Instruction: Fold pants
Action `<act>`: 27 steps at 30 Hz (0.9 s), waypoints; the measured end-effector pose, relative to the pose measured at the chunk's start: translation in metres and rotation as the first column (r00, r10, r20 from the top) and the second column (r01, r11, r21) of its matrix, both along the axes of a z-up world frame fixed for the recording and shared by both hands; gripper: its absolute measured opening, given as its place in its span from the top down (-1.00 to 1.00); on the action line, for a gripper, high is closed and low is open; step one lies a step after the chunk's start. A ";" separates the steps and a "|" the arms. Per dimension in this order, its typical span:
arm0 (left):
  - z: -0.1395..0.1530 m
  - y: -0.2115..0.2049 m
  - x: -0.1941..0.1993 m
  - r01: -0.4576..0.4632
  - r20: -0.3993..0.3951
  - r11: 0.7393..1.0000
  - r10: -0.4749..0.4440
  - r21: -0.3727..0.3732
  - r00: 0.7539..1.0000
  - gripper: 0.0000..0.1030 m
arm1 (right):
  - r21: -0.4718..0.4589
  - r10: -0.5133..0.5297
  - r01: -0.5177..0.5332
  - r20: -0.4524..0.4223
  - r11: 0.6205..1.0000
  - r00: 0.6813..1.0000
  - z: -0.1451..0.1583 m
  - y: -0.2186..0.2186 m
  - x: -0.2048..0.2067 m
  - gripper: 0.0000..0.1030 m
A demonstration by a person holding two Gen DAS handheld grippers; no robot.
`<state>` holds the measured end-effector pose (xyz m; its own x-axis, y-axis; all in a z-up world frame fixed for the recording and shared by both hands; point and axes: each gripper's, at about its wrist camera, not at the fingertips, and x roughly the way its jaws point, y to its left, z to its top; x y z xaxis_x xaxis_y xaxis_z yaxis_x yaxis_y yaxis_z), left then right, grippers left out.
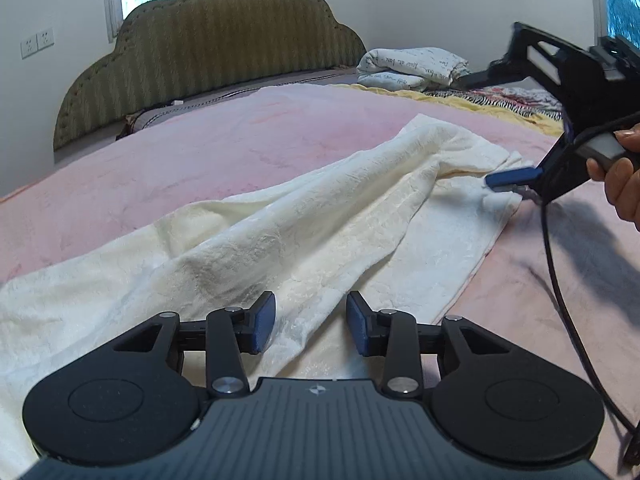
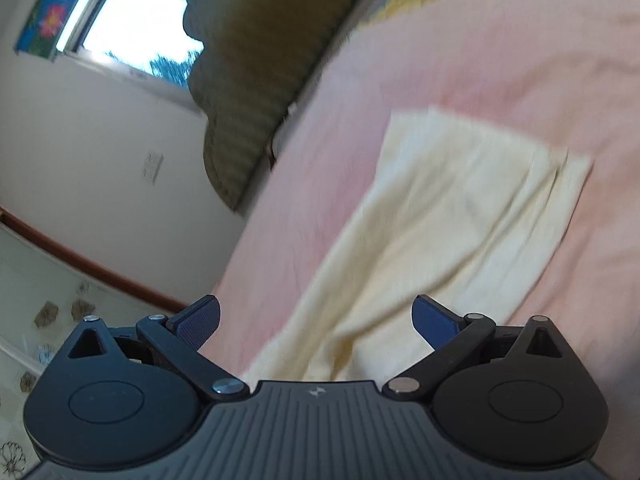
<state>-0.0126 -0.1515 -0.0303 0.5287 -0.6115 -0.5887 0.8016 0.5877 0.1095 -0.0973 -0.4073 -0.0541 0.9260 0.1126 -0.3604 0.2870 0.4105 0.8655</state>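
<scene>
Cream, textured fabric, the pair of pants (image 1: 280, 232), lies stretched across the pink fleece bedspread (image 1: 200, 144), running from near the left-hand tool away toward the far right of the bed. From the left wrist camera, the left gripper (image 1: 311, 326) sits low over the near end of the cloth with its blue-padded fingers (image 1: 264, 322) parted around a raised ridge of fabric, nothing pinched between them; it looks placed to take hold of that fold. Farther off, the right gripper (image 1: 510, 180), held in a bare hand (image 1: 624, 176), hangs just above the far hem, its blue tip close to the cloth, though whether it touches I cannot tell from here. A green striped scalloped headboard (image 1: 224, 48) and a folded white printed quilt (image 1: 412, 68) stand behind, well apart from the work. From the right wrist camera, blurred, the right tool's fingers (image 2: 436, 322) are spread wide with nothing in them, and the pale pants run away beneath and ahead, one end squared off on the pink cover. My guess is both ends are about to be gripped so one can be carried over the other.
</scene>
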 end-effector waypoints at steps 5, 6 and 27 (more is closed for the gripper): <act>-0.002 -0.008 -0.004 0.009 0.051 0.999 -0.012 0.047 0.999 0.03 | -0.031 0.042 -0.043 -0.039 0.999 0.998 -0.010 0.013 0.026 -1.00; -0.002 -0.009 -0.005 0.010 0.059 0.999 -0.013 0.054 0.998 -0.01 | -0.064 0.014 -0.016 -0.035 0.998 0.999 -0.008 0.011 0.030 -1.00; 0.018 -0.008 0.016 -0.015 -0.008 0.998 0.015 -0.060 1.000 0.81 | -0.386 -0.040 0.050 0.034 0.921 0.999 0.047 -0.031 0.052 0.82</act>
